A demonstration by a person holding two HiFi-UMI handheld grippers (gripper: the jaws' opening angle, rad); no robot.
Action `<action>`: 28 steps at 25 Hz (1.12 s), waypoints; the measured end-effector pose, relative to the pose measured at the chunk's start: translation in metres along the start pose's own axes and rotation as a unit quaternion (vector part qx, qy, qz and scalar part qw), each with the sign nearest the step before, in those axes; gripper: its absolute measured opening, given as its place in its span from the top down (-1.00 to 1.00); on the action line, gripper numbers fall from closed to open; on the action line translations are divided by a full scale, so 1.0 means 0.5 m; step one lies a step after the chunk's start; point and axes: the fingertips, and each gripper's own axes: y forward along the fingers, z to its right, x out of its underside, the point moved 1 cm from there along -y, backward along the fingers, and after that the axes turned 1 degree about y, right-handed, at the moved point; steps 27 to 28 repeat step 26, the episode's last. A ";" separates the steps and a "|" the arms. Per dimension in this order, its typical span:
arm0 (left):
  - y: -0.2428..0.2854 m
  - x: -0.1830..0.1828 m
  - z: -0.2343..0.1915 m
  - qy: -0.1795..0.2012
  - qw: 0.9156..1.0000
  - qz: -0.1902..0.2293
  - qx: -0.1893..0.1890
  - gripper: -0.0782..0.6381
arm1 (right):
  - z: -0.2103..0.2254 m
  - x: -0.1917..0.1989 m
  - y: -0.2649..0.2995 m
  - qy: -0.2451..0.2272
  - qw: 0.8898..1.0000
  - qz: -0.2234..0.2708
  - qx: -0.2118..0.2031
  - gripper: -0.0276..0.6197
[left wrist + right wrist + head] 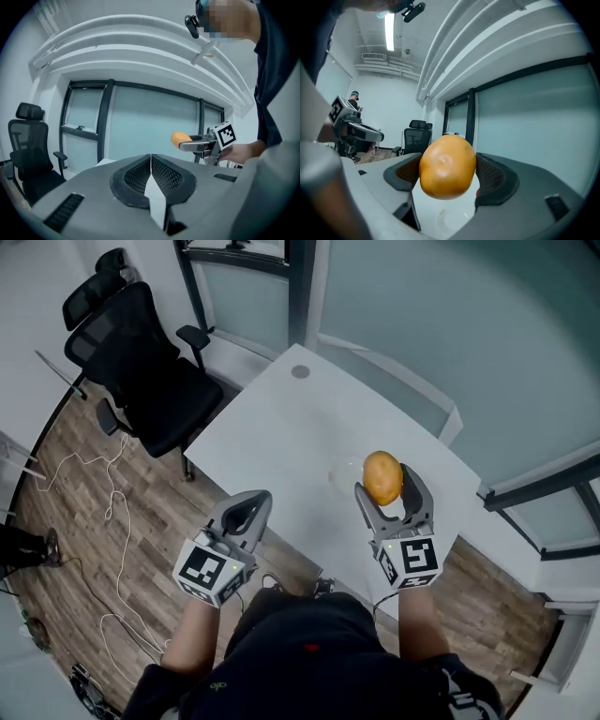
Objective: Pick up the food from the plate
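Starting with the head view, a rounded orange-brown piece of food (382, 477) is seen clamped between the jaws of the right gripper (385, 486), which is held up over the white rectangular worktop (291, 418). The left gripper (251, 506) is held beside it, towards the worktop's near edge, with its jaws brought together and nothing between them. A black mesh office chair (141, 362) stands on the wooden floor (84, 549) off the worktop's left end, and a loose white cable (114, 512) lies across the boards. In the left gripper view, the two ribbed jaw pads are shown pressed flat against each other; the right gripper with its orange-brown load is seen beyond them, to the right, in front of frosted glass panels (150, 126). In the right gripper view, the food fills the gap between the dark ribbed pads and is touched by both, with the white worktop below it.
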 end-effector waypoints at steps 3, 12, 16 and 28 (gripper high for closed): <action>-0.002 -0.042 0.006 0.025 1.000 0.014 0.002 0.72 | -0.009 -0.060 -0.032 -0.012 0.999 0.034 0.012 -0.25; -0.015 -0.113 0.046 0.050 0.997 0.054 0.019 0.72 | -0.008 -0.125 -0.108 -0.016 0.997 0.068 0.021 -0.25; -0.013 -0.110 0.077 0.058 0.996 0.058 0.037 0.72 | -0.016 -0.120 -0.123 -0.013 0.997 0.067 0.019 -0.25; -0.006 -0.107 0.113 0.053 0.996 0.056 0.053 0.72 | -0.014 -0.120 -0.142 -0.011 0.998 0.057 0.019 -0.25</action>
